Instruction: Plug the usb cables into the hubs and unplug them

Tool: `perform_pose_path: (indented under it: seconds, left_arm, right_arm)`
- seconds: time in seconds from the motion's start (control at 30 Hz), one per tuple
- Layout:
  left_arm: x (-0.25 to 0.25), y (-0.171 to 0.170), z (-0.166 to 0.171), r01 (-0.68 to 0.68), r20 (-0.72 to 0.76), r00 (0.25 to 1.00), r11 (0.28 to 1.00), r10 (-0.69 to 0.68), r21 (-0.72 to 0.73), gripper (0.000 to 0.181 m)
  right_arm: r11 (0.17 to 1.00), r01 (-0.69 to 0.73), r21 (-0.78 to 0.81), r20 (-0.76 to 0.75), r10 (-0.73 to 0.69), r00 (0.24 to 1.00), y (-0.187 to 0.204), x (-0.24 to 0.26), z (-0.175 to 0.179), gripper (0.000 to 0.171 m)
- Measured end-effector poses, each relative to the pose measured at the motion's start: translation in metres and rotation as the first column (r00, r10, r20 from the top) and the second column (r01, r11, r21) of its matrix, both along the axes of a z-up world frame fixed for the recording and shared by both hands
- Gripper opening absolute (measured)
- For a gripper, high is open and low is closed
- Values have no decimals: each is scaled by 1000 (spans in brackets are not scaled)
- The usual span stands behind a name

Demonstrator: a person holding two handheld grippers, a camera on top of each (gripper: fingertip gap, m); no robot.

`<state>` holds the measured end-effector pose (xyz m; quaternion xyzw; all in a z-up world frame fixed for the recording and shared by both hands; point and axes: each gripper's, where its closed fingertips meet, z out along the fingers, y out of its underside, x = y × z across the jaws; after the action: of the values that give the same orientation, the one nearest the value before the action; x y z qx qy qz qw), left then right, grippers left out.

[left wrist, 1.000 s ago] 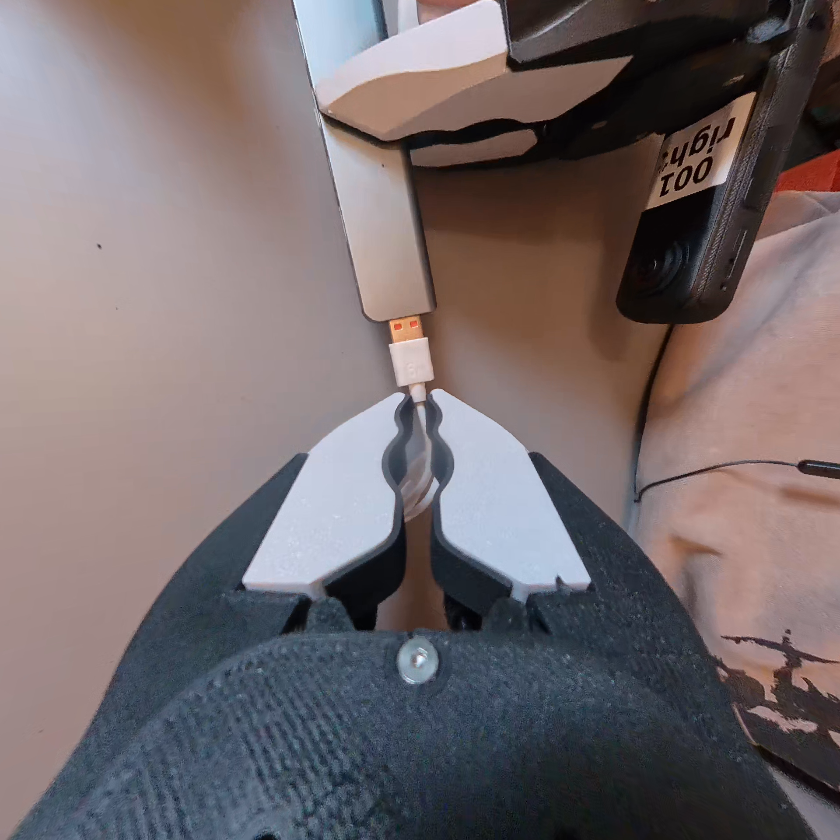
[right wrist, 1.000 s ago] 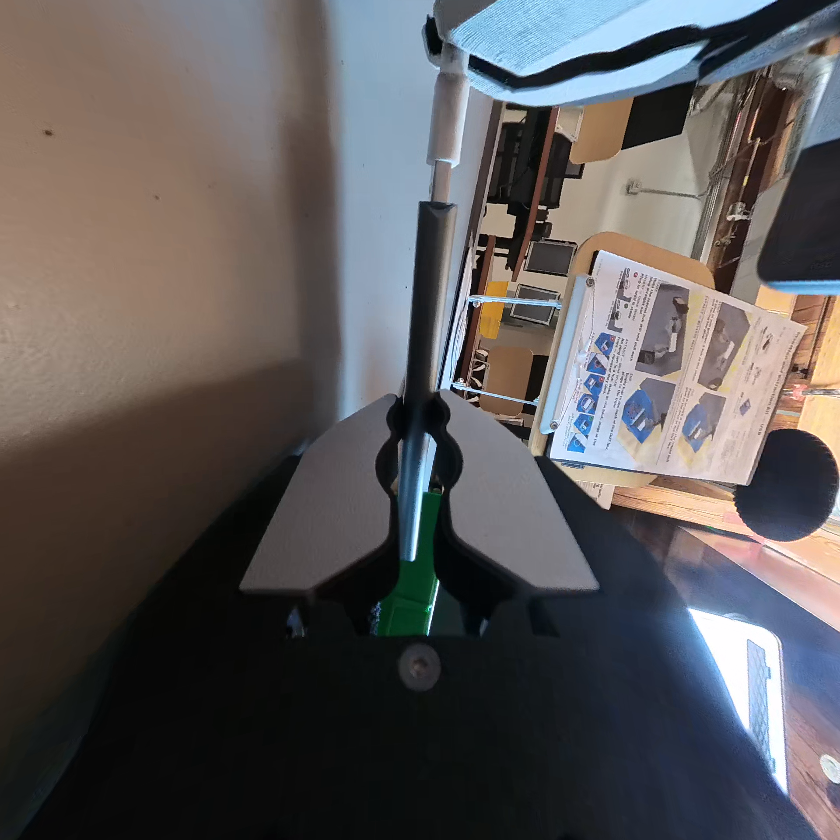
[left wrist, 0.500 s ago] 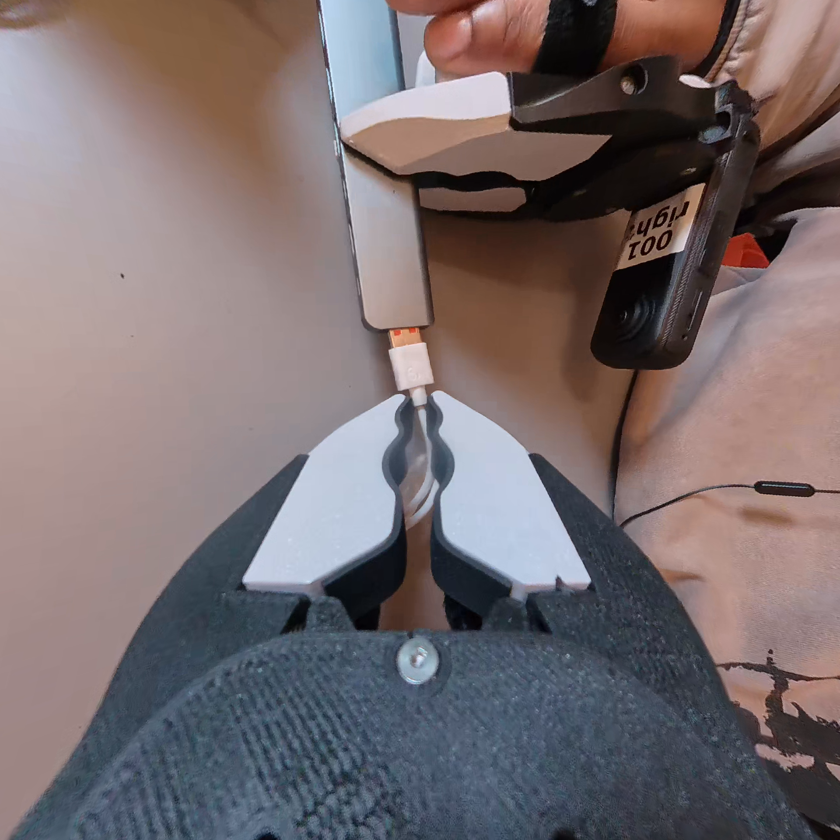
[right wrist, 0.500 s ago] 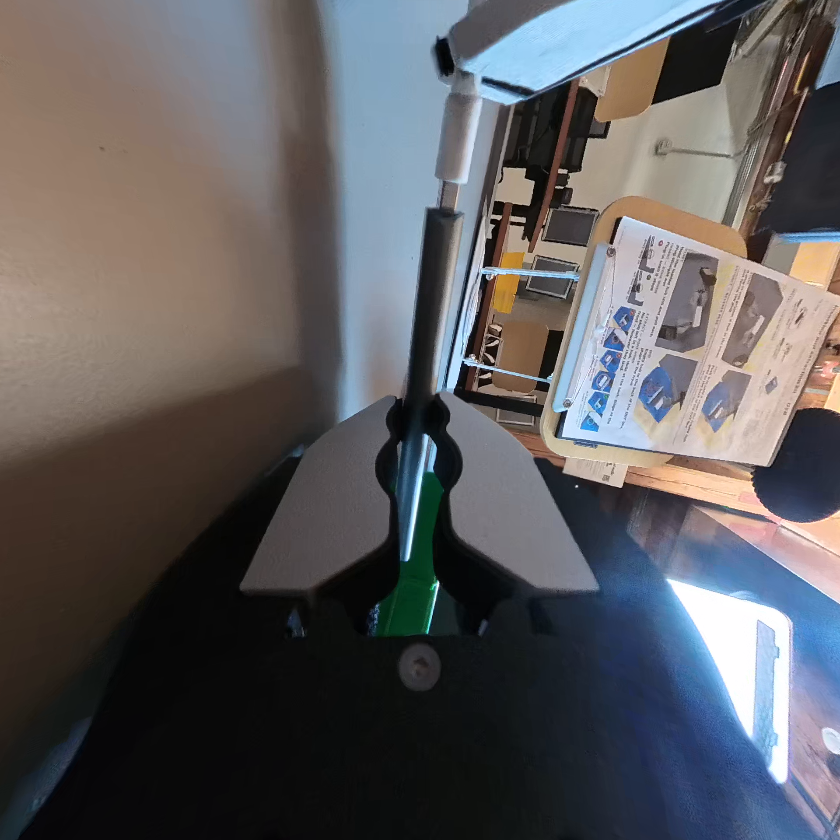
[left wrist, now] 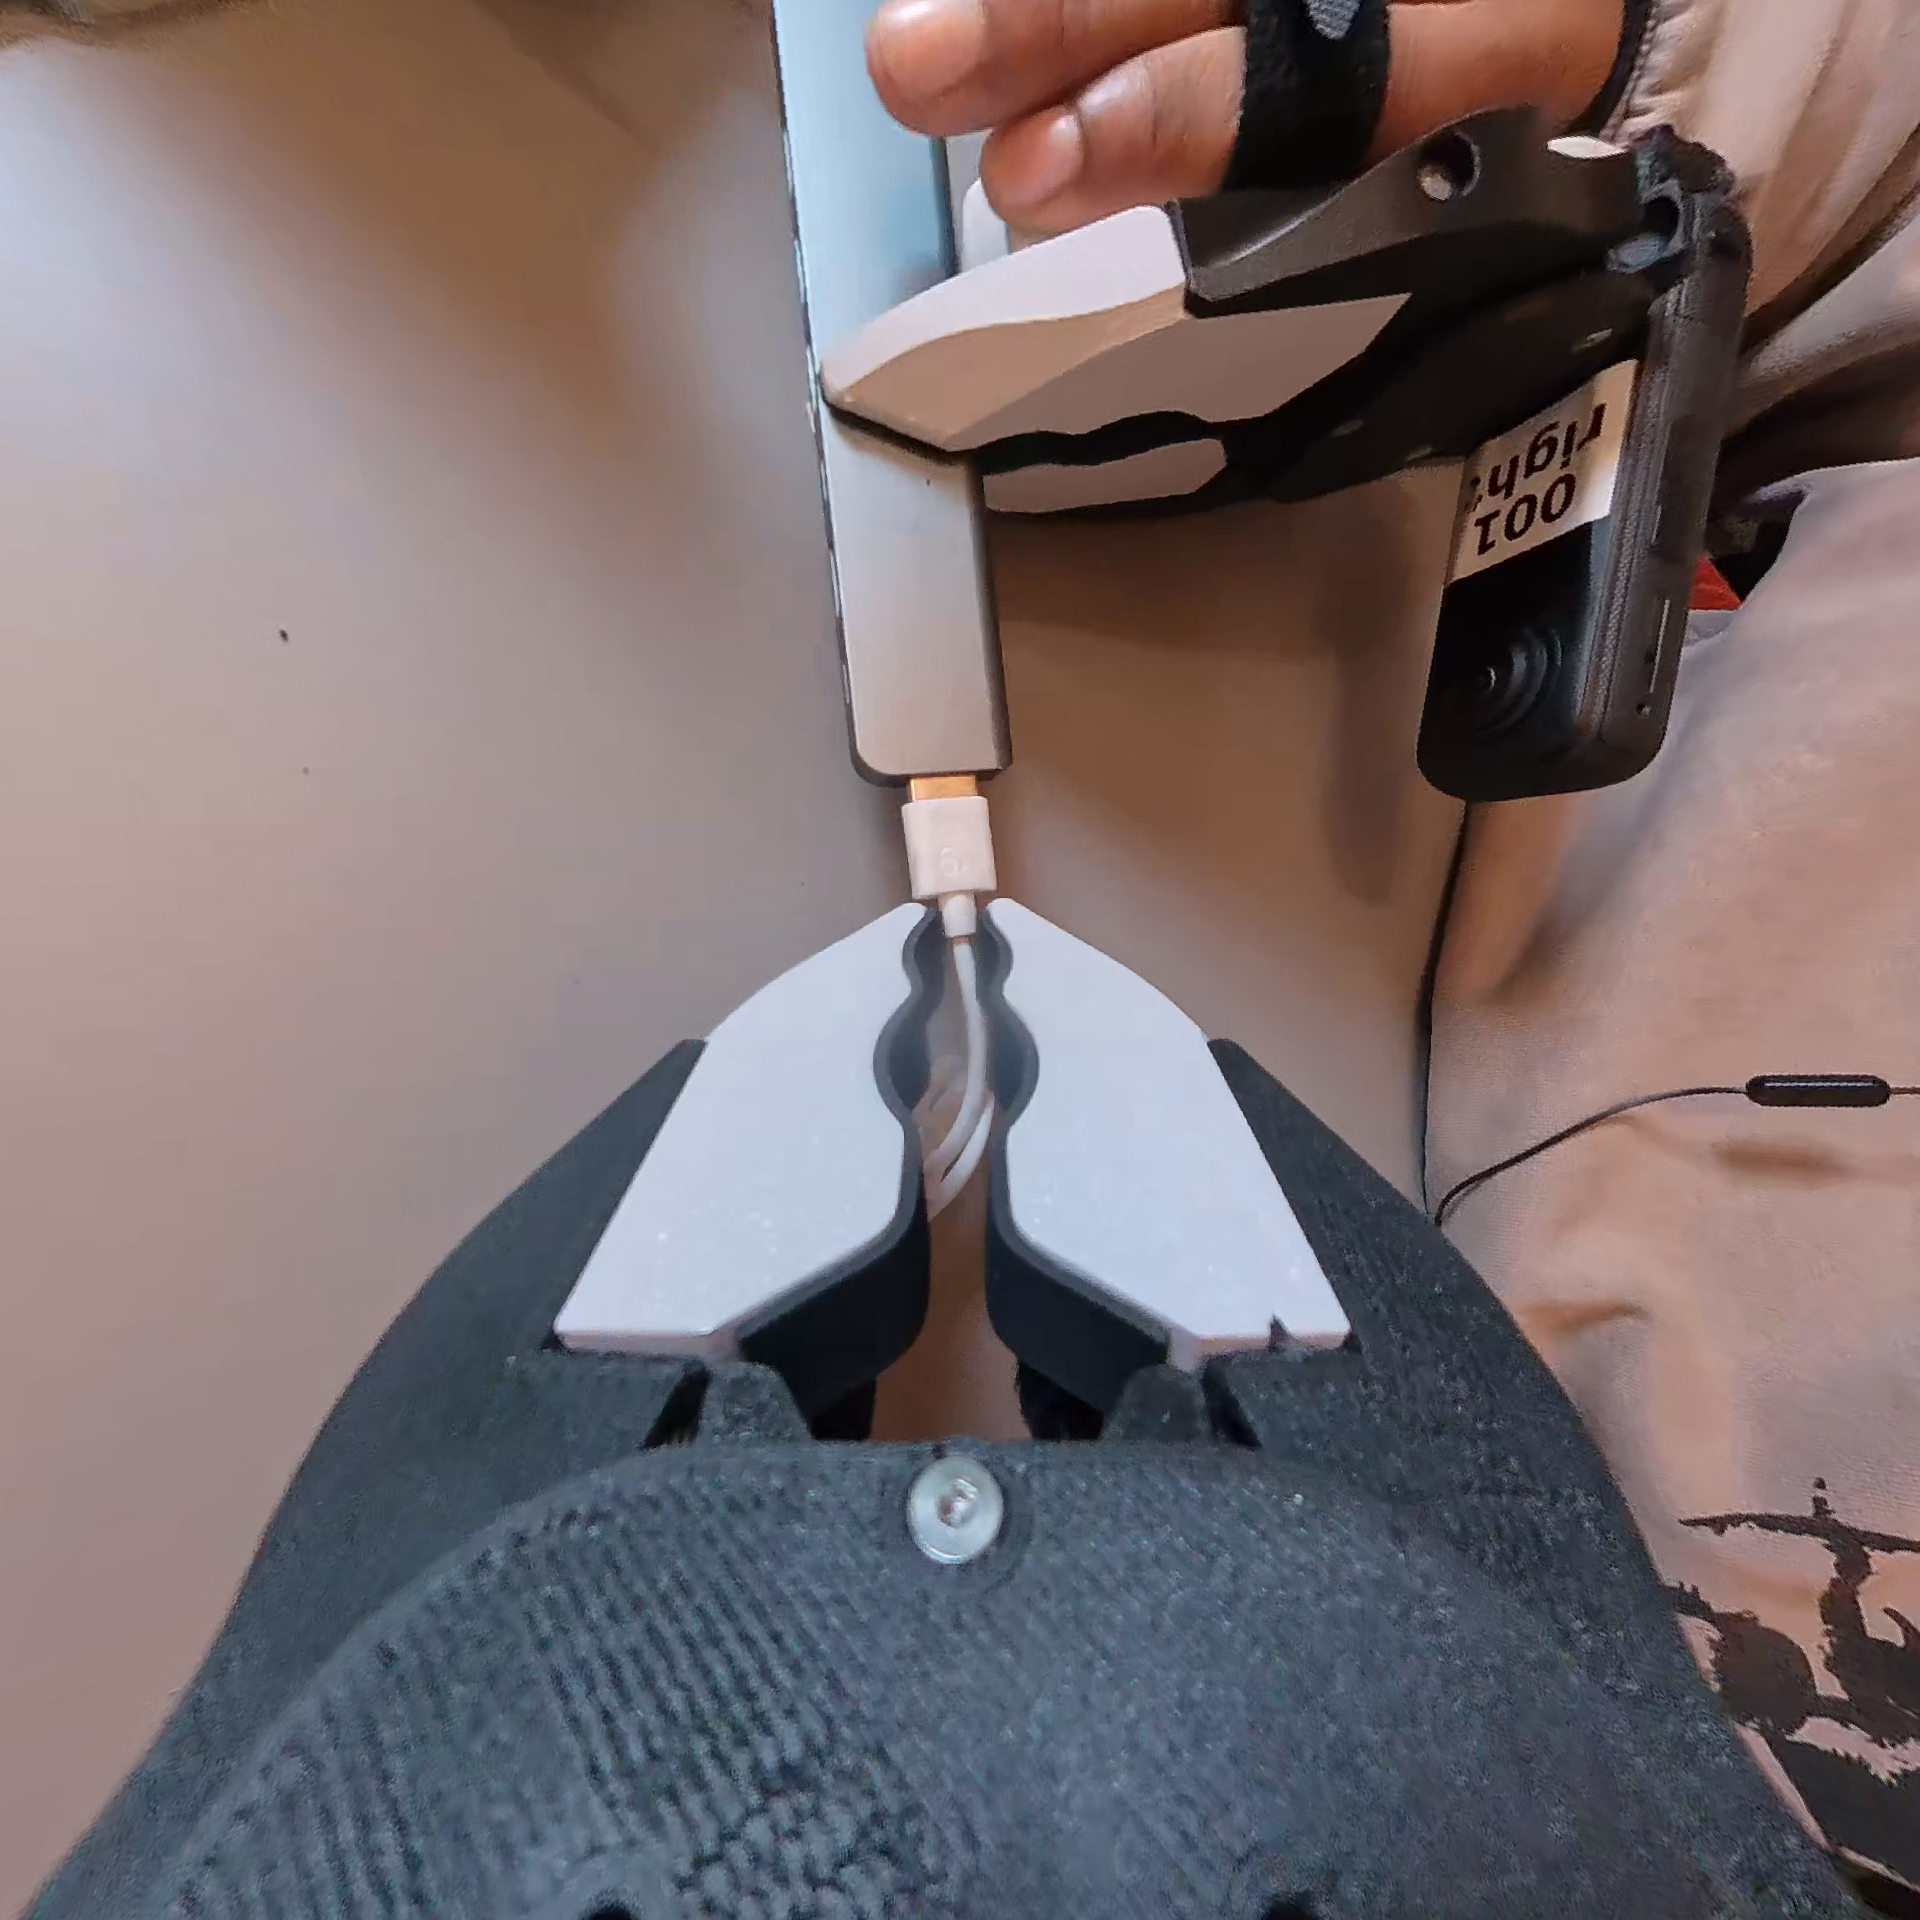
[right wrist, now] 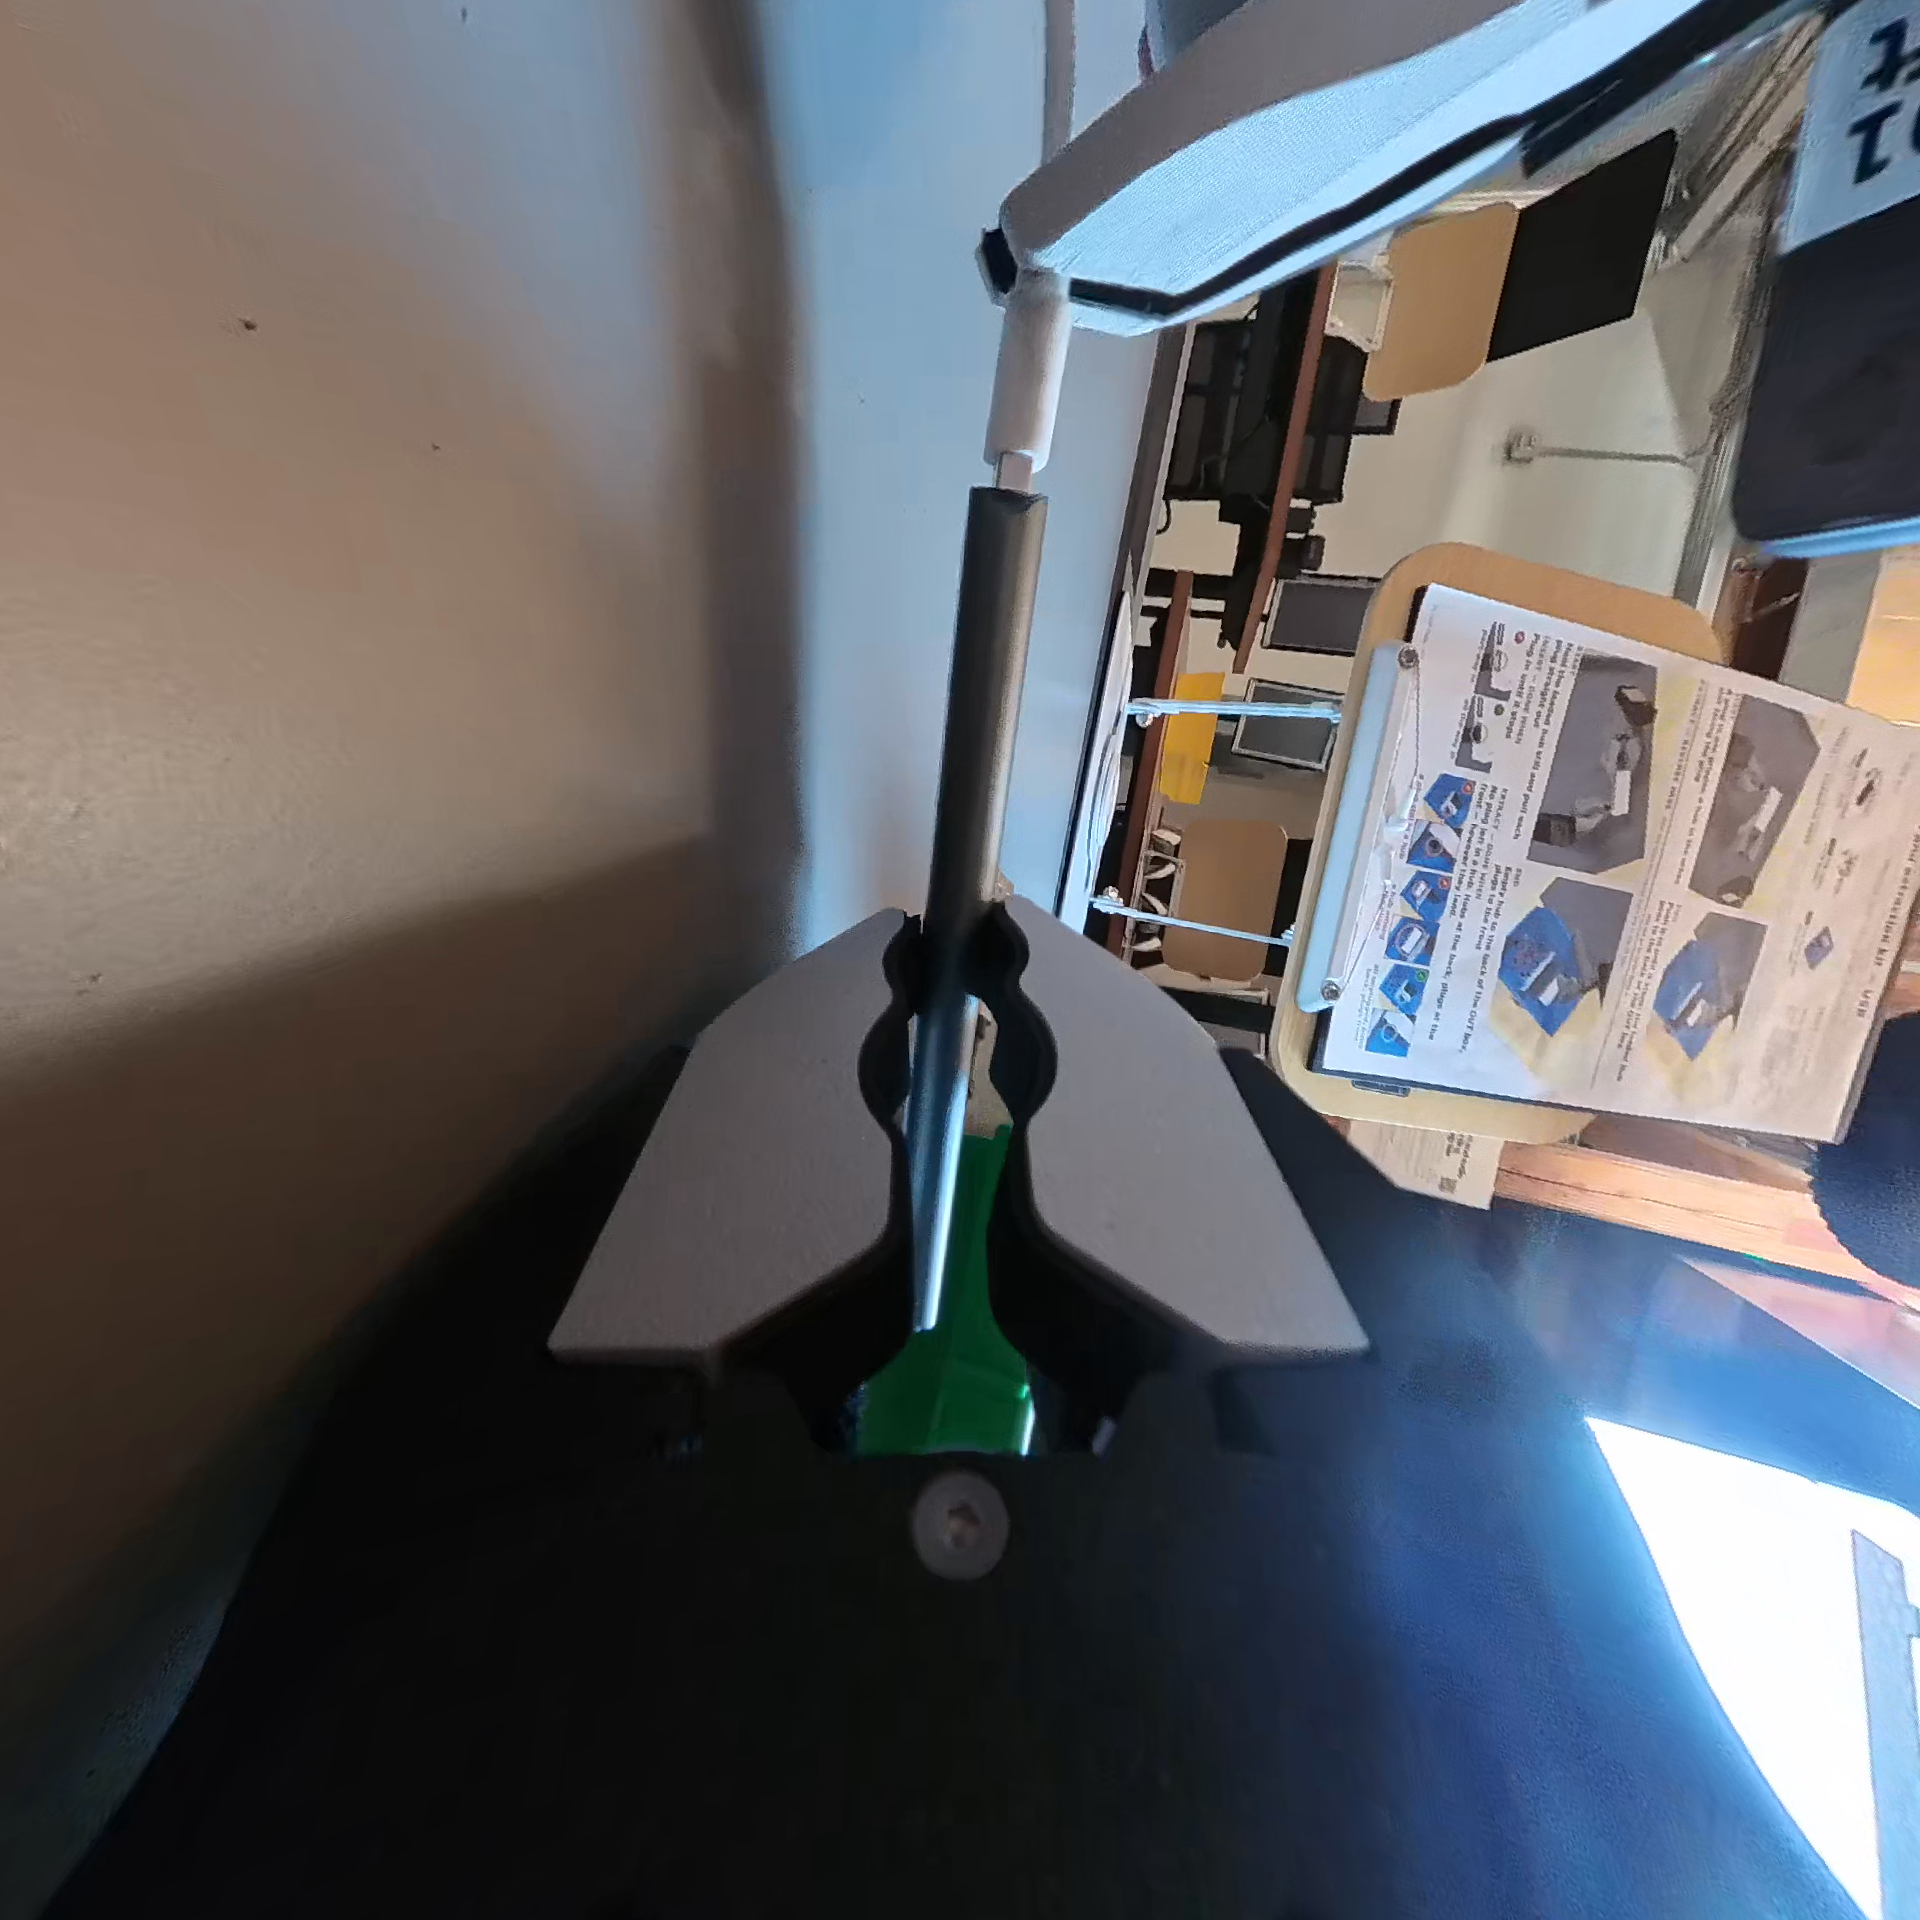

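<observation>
Left wrist view: left tongs [left wrist: 954,920] closed on the white cable [left wrist: 961,1049] just behind the white USB plug [left wrist: 949,844]. The plug projects straight ahead of the tips, toward frame top, its metal tip partly inside the end port of the grey hub [left wrist: 914,582]; a short strip of metal still shows.

Hub's long axis runs bottom-to-top through frame centre, in line with plug and cable. Right tongs [left wrist: 940,416] clamp the hub from the right at upper centre, with a hand [left wrist: 1143,94] above them.

Right wrist view: right tongs [right wrist: 951,925] closed on the hub [right wrist: 982,748], seen edge-on, rising to the plug [right wrist: 1023,390] at upper centre.

Judgement: the left tongs are nearer the plug. Either step, seating or pulling, runs along this shared axis; sideways drift would lever the plug in the port.

Worktop [left wrist: 364,623] lies behind.
</observation>
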<state>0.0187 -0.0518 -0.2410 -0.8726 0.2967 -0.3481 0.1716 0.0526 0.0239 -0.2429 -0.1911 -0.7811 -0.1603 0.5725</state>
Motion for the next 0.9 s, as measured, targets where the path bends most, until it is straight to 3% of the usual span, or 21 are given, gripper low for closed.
perform_pose_path:
  seconds: [0.6, 0.9]
  left_arm:
    - [2, 3, -2, -84, -12, 996, 991, 85, 105, 5]
    - [9, 3, 24, -162, 187, 974, 968, 126, 189, 6]
  right_arm:
    - [997, 11, -72, -32, -13, 999, -1, 3, 3, 9]
    - [998, -3, -68, -61, -1, 998, -2, -7, 7, 15]
